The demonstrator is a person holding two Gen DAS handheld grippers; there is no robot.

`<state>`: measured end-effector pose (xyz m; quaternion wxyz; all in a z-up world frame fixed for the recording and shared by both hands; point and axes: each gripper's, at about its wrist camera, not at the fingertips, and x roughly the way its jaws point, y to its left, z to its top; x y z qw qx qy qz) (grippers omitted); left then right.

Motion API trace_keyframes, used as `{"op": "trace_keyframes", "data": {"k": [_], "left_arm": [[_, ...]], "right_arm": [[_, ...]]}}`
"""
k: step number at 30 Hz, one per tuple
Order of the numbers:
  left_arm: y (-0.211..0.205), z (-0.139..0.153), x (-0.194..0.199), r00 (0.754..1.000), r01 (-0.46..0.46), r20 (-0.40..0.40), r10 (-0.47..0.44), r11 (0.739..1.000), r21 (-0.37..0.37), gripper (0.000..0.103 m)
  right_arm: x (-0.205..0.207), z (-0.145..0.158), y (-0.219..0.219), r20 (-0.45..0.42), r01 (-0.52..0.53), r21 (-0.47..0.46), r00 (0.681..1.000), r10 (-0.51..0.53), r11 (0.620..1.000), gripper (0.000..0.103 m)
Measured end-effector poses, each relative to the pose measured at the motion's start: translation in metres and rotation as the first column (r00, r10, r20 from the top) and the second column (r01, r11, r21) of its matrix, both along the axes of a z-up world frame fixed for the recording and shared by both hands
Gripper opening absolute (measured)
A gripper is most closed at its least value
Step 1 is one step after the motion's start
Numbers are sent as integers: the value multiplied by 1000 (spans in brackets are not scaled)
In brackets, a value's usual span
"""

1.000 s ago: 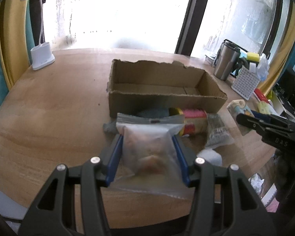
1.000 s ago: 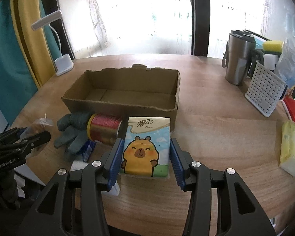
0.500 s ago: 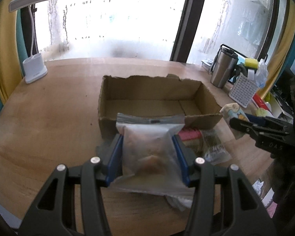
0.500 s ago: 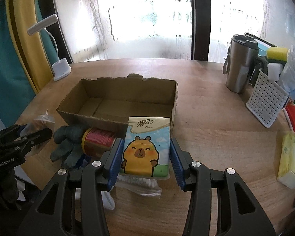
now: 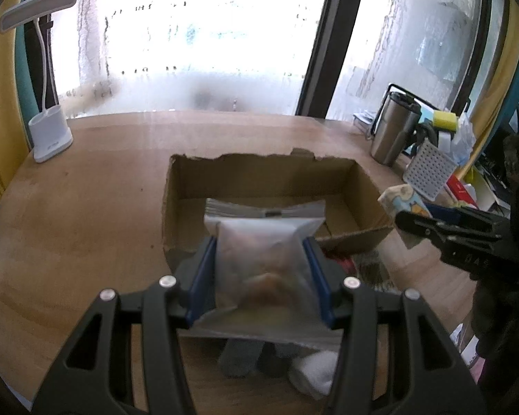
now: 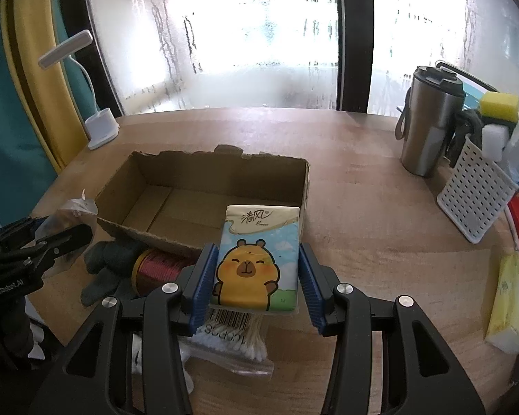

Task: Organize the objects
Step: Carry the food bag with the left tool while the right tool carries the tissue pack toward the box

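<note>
An open cardboard box [image 5: 366, 181] [image 6: 121, 186] stands in the middle of the round wooden table, and nothing shows inside it. My left gripper [image 5: 259, 273] is shut on a clear plastic snack bag [image 5: 263, 252] and holds it above the box's near wall. My right gripper [image 6: 256, 276] is shut on a tissue pack with a capybara picture [image 6: 256, 259], raised in front of the box's near right corner. The right gripper and its pack also show in the left wrist view [image 5: 403, 199]. The left gripper with its bag shows in the right wrist view [image 6: 69, 221].
A grey glove [image 6: 103, 269], a spool of red wire [image 6: 155, 269] and a bag of cotton swabs [image 6: 235, 342] lie before the box. A steel tumbler [image 6: 429, 121], a white perforated basket [image 6: 474, 193] and a yellow tissue pack [image 6: 512, 304] stand on the right. A white desk lamp [image 5: 48, 135] stands on the left.
Both grippers have risen and moved forward with their loads. The left one now holds the bag over the box's near edge. The right one is closer to the box's right corner.
</note>
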<state>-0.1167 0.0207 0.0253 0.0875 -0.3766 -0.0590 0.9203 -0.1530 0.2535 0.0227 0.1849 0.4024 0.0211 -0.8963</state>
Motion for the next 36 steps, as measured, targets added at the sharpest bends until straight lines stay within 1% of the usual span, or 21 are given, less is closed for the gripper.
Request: {"op": "trace_keyframes", "data": {"k": [14, 27, 36], "left_arm": [[-6, 2, -22, 1000, -12, -2, 12, 1000, -4, 52], [-13, -2, -40, 1000, -18, 3, 18, 1000, 21, 52], [-19, -9, -49, 999, -23, 25, 22, 999, 37, 52]], "right_arm": [[-27, -3, -10, 9, -9, -4, 1000, 9, 1000, 49], [-54, -20, -20, 60, -15, 8, 998, 15, 1000, 49], [-65, -32, -26, 100, 7, 27, 995, -10, 1000, 49]]}}
